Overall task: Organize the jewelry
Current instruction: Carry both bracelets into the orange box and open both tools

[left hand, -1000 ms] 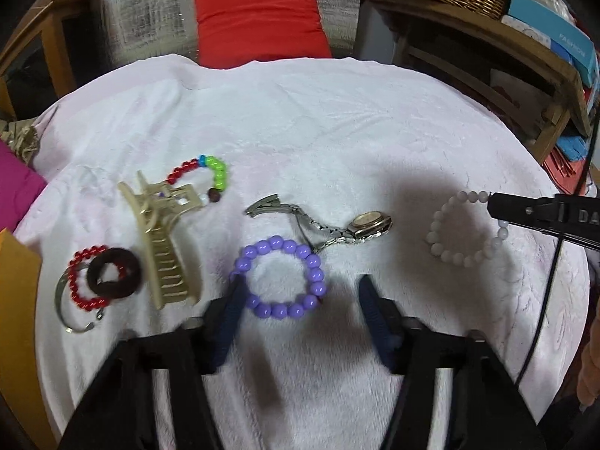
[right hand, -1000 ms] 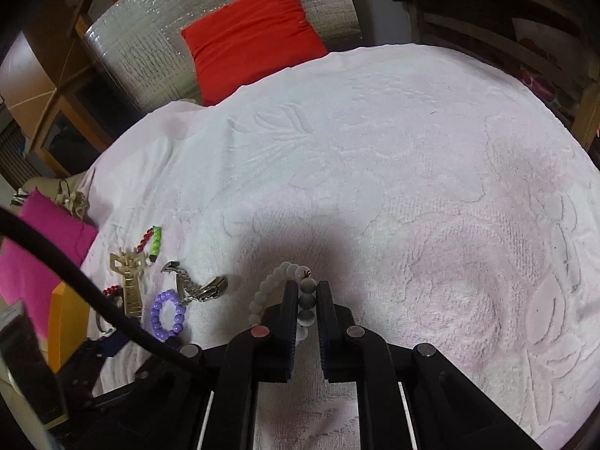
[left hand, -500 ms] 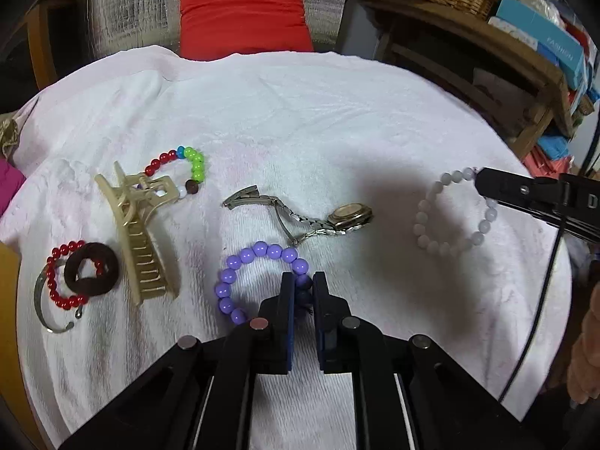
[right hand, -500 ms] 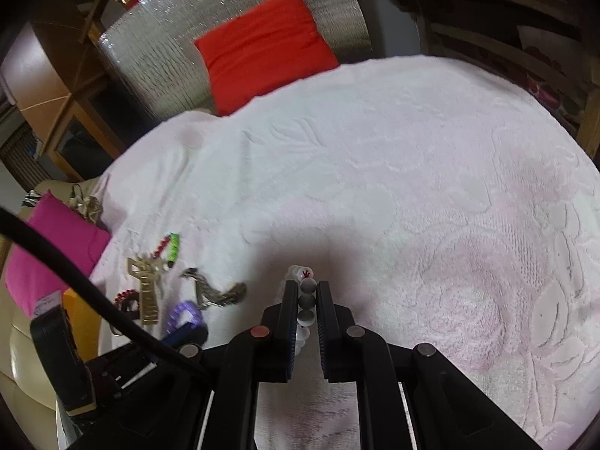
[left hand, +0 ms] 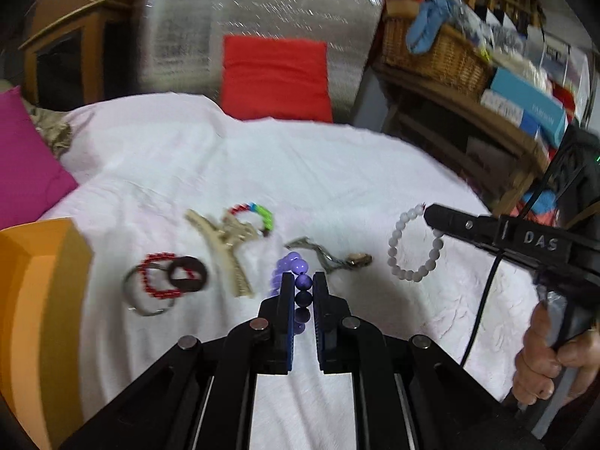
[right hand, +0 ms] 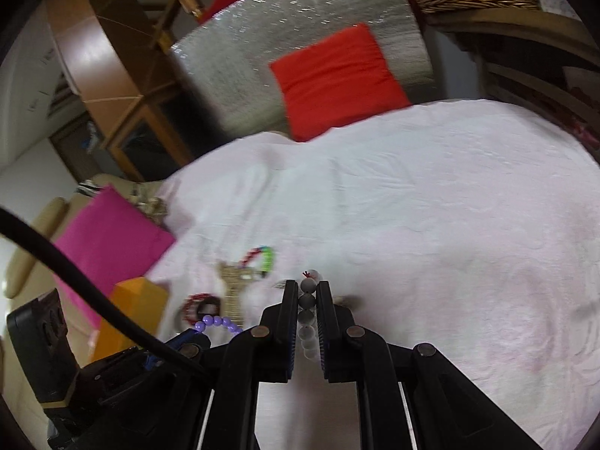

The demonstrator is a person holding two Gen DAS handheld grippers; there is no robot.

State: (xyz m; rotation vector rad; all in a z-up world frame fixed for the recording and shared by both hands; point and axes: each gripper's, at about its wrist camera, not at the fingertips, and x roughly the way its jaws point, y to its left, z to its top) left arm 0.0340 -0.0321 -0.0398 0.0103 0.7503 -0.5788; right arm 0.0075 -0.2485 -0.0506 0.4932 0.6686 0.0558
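My left gripper (left hand: 303, 282) is shut on the purple bead bracelet (left hand: 296, 266) and holds it above the pink-white cloth (left hand: 337, 172). My right gripper (right hand: 308, 289) is shut on the white bead bracelet (right hand: 308, 300), which hangs lifted; it also shows in the left wrist view (left hand: 412, 247). On the cloth lie a metal watch (left hand: 337, 257), a beige hair claw (left hand: 228, 247), a multicoloured bead bracelet (left hand: 258, 213), and a red bead bracelet with a dark ring (left hand: 168, 277).
An orange box (left hand: 33, 307) stands at the left edge. A magenta cushion (left hand: 22, 165) lies at far left, a red cushion (left hand: 275, 78) at the back. A wooden shelf with a wicker basket (left hand: 438, 48) is at the right.
Both grippers have risen and tilted up with their bracelets. The purple bracelet has come off the cloth; the white one hangs higher. The orange box has come into the left view.
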